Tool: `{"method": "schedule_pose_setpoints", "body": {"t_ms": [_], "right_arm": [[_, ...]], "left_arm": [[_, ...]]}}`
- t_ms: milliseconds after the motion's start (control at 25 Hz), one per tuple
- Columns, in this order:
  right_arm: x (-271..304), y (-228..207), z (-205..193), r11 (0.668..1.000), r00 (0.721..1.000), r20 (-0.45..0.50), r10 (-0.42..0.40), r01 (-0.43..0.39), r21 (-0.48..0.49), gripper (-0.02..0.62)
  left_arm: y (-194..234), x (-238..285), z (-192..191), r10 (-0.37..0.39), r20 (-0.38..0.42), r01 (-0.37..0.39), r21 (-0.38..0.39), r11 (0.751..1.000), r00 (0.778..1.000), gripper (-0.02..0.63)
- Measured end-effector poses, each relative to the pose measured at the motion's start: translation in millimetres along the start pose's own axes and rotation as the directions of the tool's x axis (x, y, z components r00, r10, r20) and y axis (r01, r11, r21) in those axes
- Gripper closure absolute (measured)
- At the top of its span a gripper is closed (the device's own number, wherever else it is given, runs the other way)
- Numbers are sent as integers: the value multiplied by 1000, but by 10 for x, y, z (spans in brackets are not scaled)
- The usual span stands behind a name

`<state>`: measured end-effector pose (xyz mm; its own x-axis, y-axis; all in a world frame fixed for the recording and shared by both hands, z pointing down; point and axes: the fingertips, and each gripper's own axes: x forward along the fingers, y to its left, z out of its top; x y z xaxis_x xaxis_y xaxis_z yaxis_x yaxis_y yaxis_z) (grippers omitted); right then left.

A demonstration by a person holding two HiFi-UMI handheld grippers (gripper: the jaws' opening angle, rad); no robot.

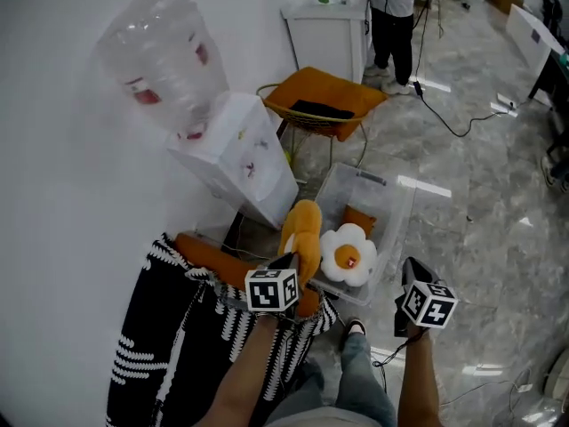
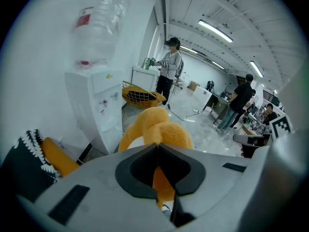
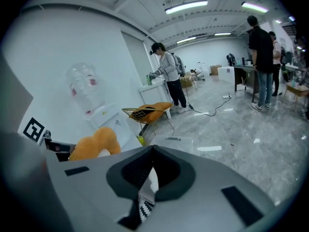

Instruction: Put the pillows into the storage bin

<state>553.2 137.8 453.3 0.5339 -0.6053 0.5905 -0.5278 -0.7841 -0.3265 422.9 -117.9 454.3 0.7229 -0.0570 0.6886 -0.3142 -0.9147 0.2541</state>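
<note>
Left gripper (image 1: 288, 262) is clamping the orange pillow (image 1: 302, 225) above the bin's (image 1: 396, 198) near rim, touching the egg pillow (image 1: 348, 254) lying there. Right gripper (image 1: 410, 269) is hanging beside the bin, jaws together. A dispenser (image 1: 240, 158) is standing just behind, and a chair (image 1: 324, 96) beyond.

Two grippers: left gripper (image 1: 288, 261), right gripper (image 1: 413, 269). One clear bin (image 1: 391, 210). One orange plush pillow (image 1: 304, 229), one egg pillow (image 1: 348, 254). One water cooler (image 1: 240, 154), one bottle (image 1: 164, 56). One wire chair (image 1: 298, 118). One striped throw (image 1: 169, 345). One patterned cloth (image 3: 145, 204).
</note>
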Motion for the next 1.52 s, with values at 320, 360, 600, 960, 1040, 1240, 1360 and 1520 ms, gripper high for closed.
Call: {"method": "schedule_pose_setpoints", "body": {"t_ms": [320, 360, 600, 960, 1040, 1240, 1360, 1520], "right_arm": [[701, -859, -249, 996, 996, -81, -46, 51, 71, 594], [758, -928, -271, 996, 995, -91, -47, 54, 73, 594], [862, -1223, -448, 994, 985, -163, -61, 75, 80, 594], [1073, -1449, -539, 987, 982, -169, -87, 108, 117, 594], [1080, -1513, -585, 985, 980, -176, -95, 118, 129, 594], [1066, -1627, -721, 978, 975, -198, -98, 131, 161, 594], [1066, -1650, -726, 978, 974, -201, -100, 133, 162, 594], [1076, -1665, -688, 979, 976, -198, -96, 129, 160, 594]], "left_arm": [[-338, 1324, 34, -25, -68, 30, 67, 997, 997, 589], [-376, 1464, 20, -28, -76, 34, 73, 997, 997, 589], [-546, 1995, -129, -49, -151, 66, 113, 991, 987, 589], [-541, 2651, -139, -51, -185, 97, 249, 964, 981, 589], [-602, 2796, -70, -64, -179, 116, 296, 948, 982, 589], [-746, 3037, 28, -79, -200, 137, 296, 945, 977, 453], [-768, 3049, 13, -69, -204, 129, 297, 946, 977, 453], [-785, 3017, -67, -63, -221, 127, 288, 949, 973, 456]]}}
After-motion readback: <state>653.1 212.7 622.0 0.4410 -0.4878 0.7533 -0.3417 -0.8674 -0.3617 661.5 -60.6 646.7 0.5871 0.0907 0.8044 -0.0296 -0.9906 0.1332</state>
